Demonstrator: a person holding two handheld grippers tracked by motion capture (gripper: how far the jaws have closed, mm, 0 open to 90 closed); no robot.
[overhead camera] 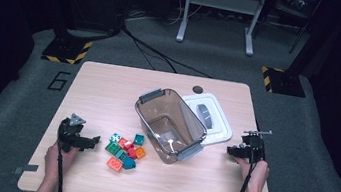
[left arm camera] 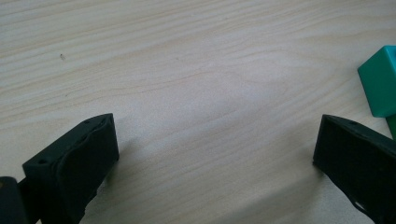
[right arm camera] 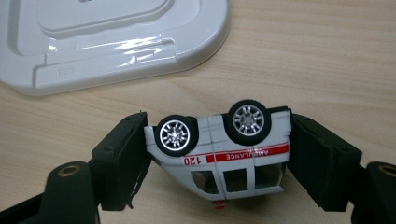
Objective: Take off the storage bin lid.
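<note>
A white toy ambulance (right arm camera: 224, 158) with a red stripe lies between the jaws of my right gripper (right arm camera: 217, 140). Both pads press on its two ends, and its wheels face the camera. In the high view my right gripper (overhead camera: 237, 150) sits low at the table's right side, just past the white lid (overhead camera: 214, 127). My left gripper (left arm camera: 215, 140) is open over bare wood with nothing between its jaws. A green brick (left arm camera: 380, 86) lies just beyond its right jaw. Seen from above, my left gripper (overhead camera: 91, 141) points at a pile of several coloured bricks (overhead camera: 124, 152).
A clear brownish bin (overhead camera: 148, 115) with grey handles stands empty in the table's middle, and its white lid (right arm camera: 112, 42) lies flat beside it on the right. The right gripper is close to the table's right edge (overhead camera: 263, 154).
</note>
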